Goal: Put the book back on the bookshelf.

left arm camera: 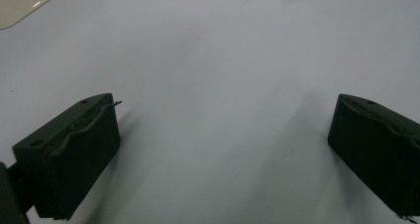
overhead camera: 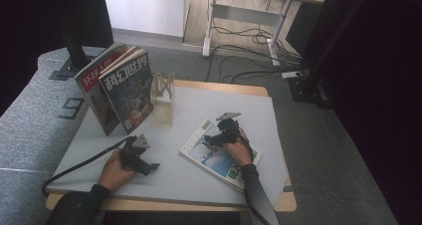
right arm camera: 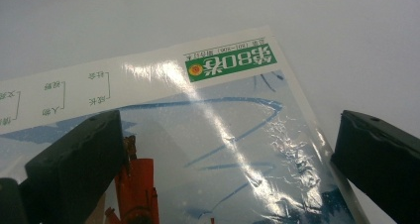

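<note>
A glossy blue-and-white magazine (overhead camera: pixel 215 159) lies flat on the table's right front; its cover with a green label (right arm camera: pixel 230 60) is seen close up in the right gripper view. My right gripper (overhead camera: pixel 211 139) hovers just over it, open, the jaws straddling the cover's corner area (right arm camera: pixel 228 159). My left gripper (overhead camera: pixel 151 168) rests low over the bare white mat at the left front, open wide with nothing between its jaws (left arm camera: pixel 223 154). Two magazines stand upright at the back left: a dark-covered one (overhead camera: pixel 127 90) in front and a red-titled one (overhead camera: pixel 91 80) behind.
A pale bookstand (overhead camera: pixel 163 88) props the upright magazines. The white mat (overhead camera: pixel 199 105) covers a wooden table (overhead camera: pixel 224 88). A black cable (overhead camera: pixel 74 168) trails off the left edge. Beyond the table are floor cables and a desk frame (overhead camera: pixel 273 36).
</note>
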